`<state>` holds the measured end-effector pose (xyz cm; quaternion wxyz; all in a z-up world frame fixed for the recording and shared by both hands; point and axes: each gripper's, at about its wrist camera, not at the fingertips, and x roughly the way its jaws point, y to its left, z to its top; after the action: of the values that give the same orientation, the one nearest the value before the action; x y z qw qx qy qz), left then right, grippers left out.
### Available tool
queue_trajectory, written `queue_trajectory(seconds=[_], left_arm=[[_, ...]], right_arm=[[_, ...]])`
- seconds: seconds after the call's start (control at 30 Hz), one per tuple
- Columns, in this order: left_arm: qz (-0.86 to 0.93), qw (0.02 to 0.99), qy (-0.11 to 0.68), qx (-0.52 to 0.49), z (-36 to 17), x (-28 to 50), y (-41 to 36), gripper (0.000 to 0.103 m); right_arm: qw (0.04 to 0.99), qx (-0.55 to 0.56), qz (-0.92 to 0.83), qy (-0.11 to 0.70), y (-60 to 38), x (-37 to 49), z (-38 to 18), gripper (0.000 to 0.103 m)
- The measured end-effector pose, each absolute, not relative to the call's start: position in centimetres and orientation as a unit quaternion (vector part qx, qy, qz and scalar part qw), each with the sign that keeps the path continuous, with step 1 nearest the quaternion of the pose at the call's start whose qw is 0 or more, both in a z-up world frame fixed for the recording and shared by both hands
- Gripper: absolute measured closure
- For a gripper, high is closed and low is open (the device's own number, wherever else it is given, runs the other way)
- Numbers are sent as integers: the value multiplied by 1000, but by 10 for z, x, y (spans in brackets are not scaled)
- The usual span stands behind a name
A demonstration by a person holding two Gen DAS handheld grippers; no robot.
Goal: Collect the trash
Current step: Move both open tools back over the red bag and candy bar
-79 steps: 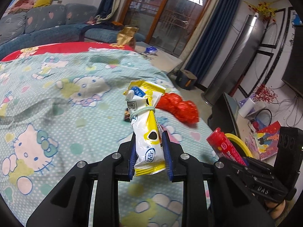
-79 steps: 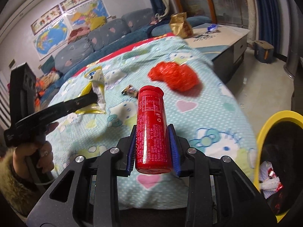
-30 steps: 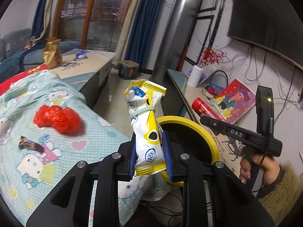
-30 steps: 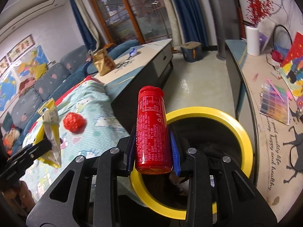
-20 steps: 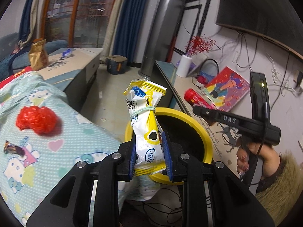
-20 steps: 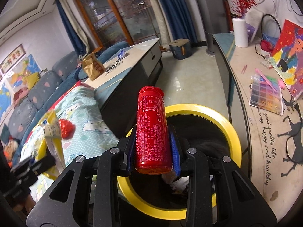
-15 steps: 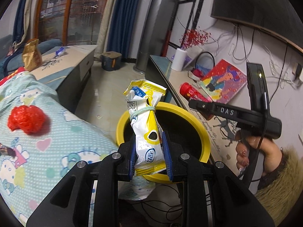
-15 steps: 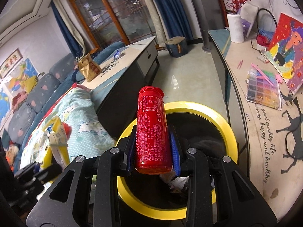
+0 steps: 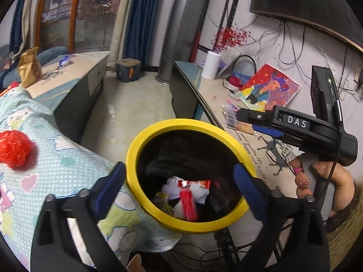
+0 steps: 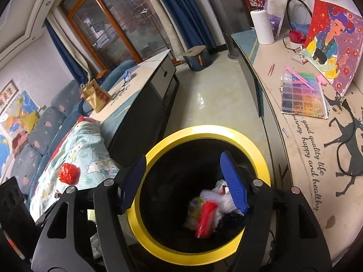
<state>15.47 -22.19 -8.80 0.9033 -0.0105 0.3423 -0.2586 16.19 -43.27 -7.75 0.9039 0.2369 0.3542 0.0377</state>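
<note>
A black trash bin with a yellow rim (image 9: 145, 136) (image 10: 204, 131) stands between the bed and a low cabinet. My left gripper (image 9: 179, 181) is open and empty above the bin. My right gripper (image 10: 183, 176) is open and empty above the bin too; it also shows in the left wrist view (image 9: 256, 122) at the right. Inside the bin lie the red bottle (image 9: 188, 204) (image 10: 206, 215), a yellow wrapper (image 9: 162, 200) and white scraps. A red crumpled net (image 9: 13, 148) (image 10: 68, 173) lies on the bed.
The bed with a Hello Kitty sheet (image 9: 56, 172) is left of the bin. A long low cabinet (image 10: 306, 136) at the right holds a painting, a bead box and a white vase. A coffee table (image 10: 140, 86) with a gold bag stands behind. The tiled floor (image 9: 131, 108) lies beyond.
Both grippers have opened over the bin. The yellow wrapper has dropped from the left one and the red bottle from the right one; both now lie in the bin.
</note>
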Motion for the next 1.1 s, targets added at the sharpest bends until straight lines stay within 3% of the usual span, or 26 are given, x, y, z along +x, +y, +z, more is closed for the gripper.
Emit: queue_trajectory(seconds=[0.43, 1.1], left_arm=[[-159, 941, 299, -18, -62, 131, -161, 7], [-47, 958, 271, -77, -41, 111, -52, 7]], right_arm=[[928, 178, 89, 315, -386, 155, -43, 29], [922, 114, 192, 315, -289, 142, -28, 28]])
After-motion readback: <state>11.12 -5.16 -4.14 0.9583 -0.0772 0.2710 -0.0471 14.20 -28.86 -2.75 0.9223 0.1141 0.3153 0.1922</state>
